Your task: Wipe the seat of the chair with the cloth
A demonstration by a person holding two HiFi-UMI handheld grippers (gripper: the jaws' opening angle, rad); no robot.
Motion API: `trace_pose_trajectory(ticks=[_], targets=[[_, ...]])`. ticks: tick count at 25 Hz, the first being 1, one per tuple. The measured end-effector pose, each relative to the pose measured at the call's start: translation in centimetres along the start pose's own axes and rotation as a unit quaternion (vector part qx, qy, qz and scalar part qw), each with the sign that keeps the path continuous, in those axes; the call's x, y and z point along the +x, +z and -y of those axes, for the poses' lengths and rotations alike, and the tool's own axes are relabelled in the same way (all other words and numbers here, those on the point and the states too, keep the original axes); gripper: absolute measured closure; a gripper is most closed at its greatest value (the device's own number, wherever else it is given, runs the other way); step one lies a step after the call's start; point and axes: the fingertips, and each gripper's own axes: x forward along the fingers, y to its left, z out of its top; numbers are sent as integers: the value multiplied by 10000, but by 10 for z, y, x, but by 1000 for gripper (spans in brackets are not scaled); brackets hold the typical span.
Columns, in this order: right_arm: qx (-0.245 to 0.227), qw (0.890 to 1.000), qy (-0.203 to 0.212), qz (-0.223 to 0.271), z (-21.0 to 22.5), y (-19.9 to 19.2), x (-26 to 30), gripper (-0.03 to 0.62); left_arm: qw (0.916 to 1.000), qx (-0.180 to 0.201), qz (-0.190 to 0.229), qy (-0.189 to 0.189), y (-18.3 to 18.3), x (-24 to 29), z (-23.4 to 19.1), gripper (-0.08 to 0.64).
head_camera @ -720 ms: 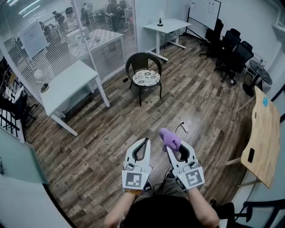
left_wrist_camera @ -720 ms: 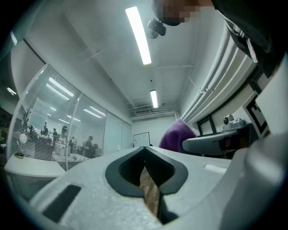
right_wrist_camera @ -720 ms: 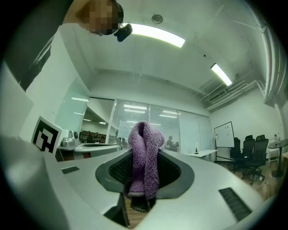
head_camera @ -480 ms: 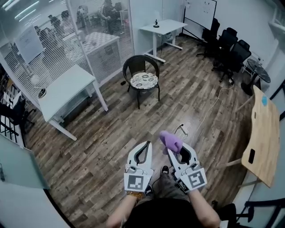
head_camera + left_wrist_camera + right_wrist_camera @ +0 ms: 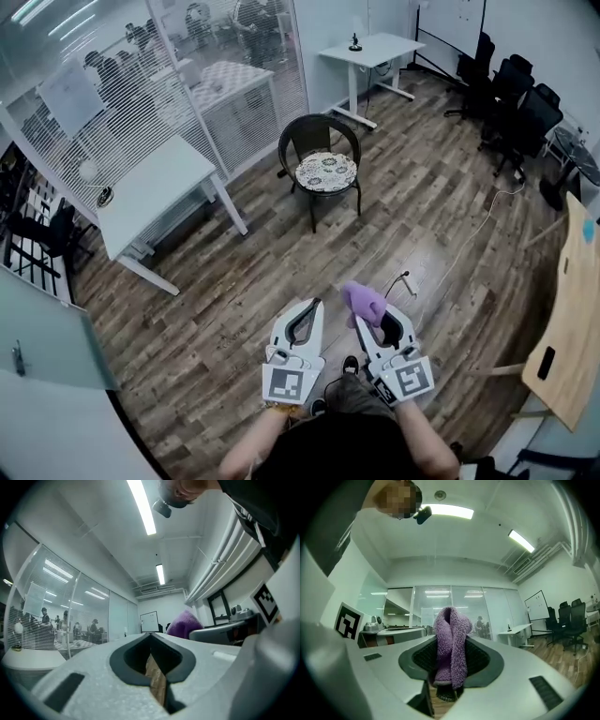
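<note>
A black wicker chair (image 5: 322,141) with a patterned round seat cushion (image 5: 326,172) stands on the wood floor, far ahead of both grippers. My right gripper (image 5: 364,314) is shut on a purple cloth (image 5: 362,301), which sticks up in a bunch past its tips. In the right gripper view the cloth (image 5: 450,648) hangs folded between the jaws of that gripper (image 5: 451,641). My left gripper (image 5: 307,309) is beside it, shut and with nothing in it. The left gripper view shows its jaws (image 5: 151,637) closed together and the cloth (image 5: 184,623) off to the right.
A white table (image 5: 150,192) stands left of the chair by a glass partition (image 5: 216,66). A small white desk (image 5: 370,49) is behind the chair, black office chairs (image 5: 520,103) at the back right. A wooden table (image 5: 577,319) is at right. A cable (image 5: 469,234) trails over the floor.
The head view has shifted, so the chair now sits a little further right and lower. Both grippers keep their pose, the cloth still in the right one.
</note>
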Motion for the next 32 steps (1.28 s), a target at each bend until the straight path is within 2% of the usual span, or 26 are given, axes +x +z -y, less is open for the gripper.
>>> trace_pose_trajectory(ticks=[6, 10, 14, 18, 24, 29, 32], targets=[[339, 9993, 179, 8, 71, -8, 33, 445, 9997, 169, -170, -25, -14, 72, 5, 543], [381, 9989, 254, 17, 117, -10, 45, 445, 9991, 227, -352, 23, -24, 108, 14, 543], [446, 9986, 273, -86, 142, -18, 75, 445, 9987, 286, -417, 67, -37, 134, -5, 543], [443, 9981, 370, -209, 159, -27, 106, 445, 9986, 167, -455, 189, -51, 161, -24, 543], [339, 9975, 471, -404, 173, -41, 173, 445, 9989, 72, -407, 216, -68, 208, -78, 543], [275, 9973, 406, -550, 182, -52, 248, 445, 9995, -50, -247, 199, -79, 254, -145, 543], [171, 9960, 507, -710, 183, -56, 291, 445, 9996, -52, -202, 206, -86, 279, -187, 543]])
